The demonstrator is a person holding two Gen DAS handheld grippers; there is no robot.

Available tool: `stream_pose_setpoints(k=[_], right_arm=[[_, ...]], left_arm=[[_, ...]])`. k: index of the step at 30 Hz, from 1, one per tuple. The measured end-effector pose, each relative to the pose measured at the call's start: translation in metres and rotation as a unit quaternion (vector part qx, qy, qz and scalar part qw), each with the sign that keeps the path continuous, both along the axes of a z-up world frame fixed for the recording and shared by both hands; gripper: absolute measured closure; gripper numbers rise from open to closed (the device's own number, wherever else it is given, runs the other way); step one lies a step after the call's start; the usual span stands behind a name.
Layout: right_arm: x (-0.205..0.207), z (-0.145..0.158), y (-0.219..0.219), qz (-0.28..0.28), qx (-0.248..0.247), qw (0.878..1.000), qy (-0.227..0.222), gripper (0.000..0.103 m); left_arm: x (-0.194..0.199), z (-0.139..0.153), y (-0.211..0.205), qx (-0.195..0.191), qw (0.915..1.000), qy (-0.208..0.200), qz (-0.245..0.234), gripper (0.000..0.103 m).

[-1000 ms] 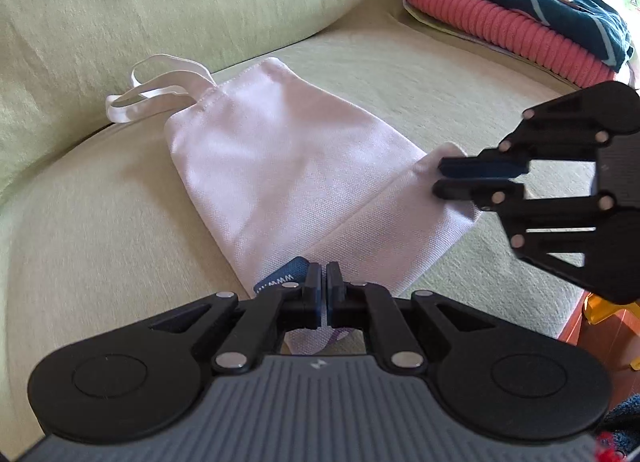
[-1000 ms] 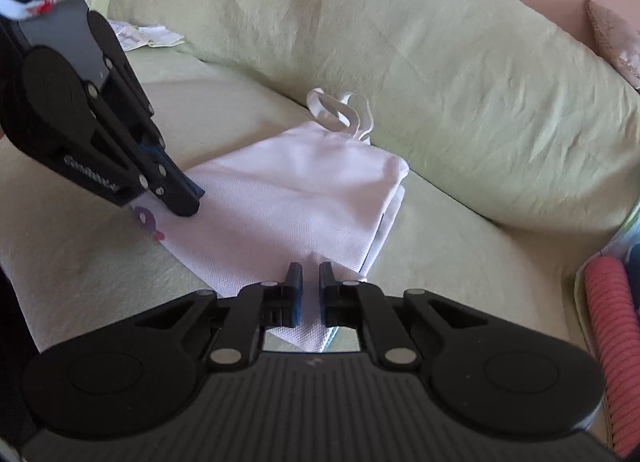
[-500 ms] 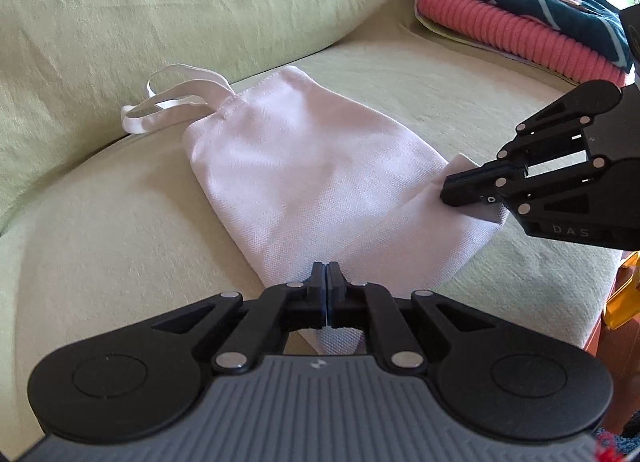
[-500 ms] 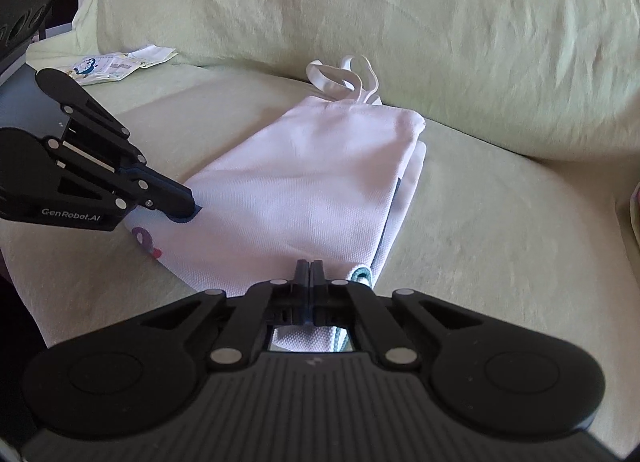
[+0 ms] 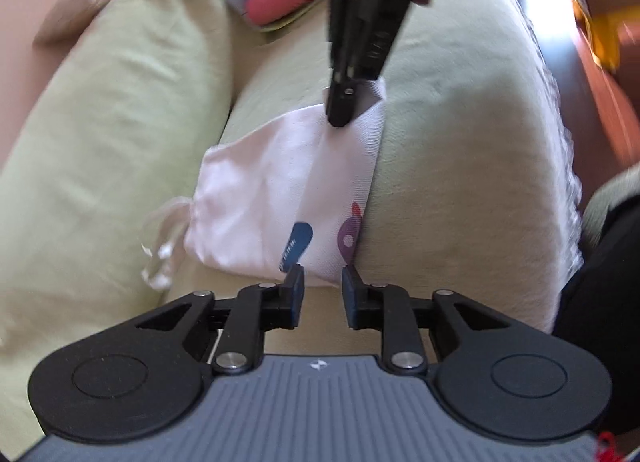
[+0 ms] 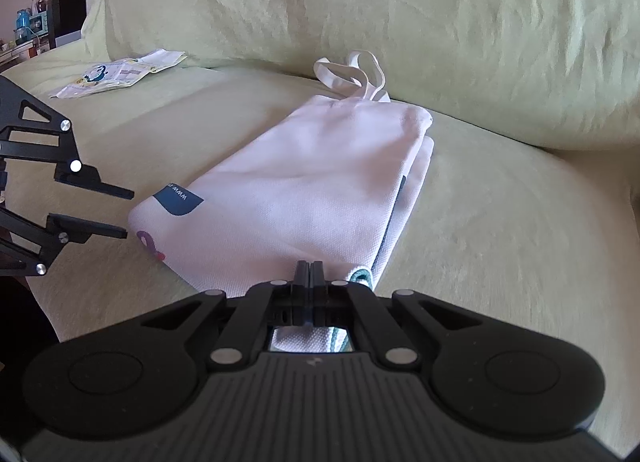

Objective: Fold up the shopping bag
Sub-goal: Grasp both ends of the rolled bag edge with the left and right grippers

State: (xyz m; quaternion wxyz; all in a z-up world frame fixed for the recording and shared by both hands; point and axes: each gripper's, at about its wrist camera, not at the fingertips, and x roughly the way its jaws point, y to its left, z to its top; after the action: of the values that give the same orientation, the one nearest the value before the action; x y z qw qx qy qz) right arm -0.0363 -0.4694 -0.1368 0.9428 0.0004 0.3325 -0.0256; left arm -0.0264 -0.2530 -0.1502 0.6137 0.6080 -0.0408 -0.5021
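The folded pale pink fabric shopping bag (image 6: 304,189) carries a dark blue printed patch (image 6: 179,201) with small white letters beginning "www"; the rest is unreadable. The printed paper leaflet (image 6: 120,75) on the sofa is illegible.

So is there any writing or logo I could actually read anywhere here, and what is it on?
"www" on the dark blue patch printed on the pale pink shopping bag; the letters after it are cut off.
Purple mark at the bag's corner: a shape, no readable letters.
Leaflet with a cartoon figure on the sofa seat: print too small to read.
Small white emblem on the left gripper's grey body: a symbol, not a word.
Nothing else legible.
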Motion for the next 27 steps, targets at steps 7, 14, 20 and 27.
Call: stream_pose_setpoints(k=[7,14,20,27], right_arm=[[0.004,0.003,-0.011,0.027,0.018,0.999,0.013,0.103],[0.006,0.007,-0.021,0.053,0.039,0.998,0.016,0.102],[-0.017,0.025,-0.004,0.173,-0.061,0.983,-0.014,0.043],[-0.057,-0.017,0.023,0.309,-0.402,0.861,-0.047,0.05]], left_arm=[[0.015,-0.017,-0.004,0.038,0.9935,-0.046,-0.097,0.061],[0.063,0.02,-0.02,0.081,0.9834,0.136,-0.089,0.064],[0.08,0.029,-0.028,0.099,0.9747,0.18,-0.087,0.063],[0.08,0.031,-0.025,0.084,0.9738,0.197,-0.077,0.063]])
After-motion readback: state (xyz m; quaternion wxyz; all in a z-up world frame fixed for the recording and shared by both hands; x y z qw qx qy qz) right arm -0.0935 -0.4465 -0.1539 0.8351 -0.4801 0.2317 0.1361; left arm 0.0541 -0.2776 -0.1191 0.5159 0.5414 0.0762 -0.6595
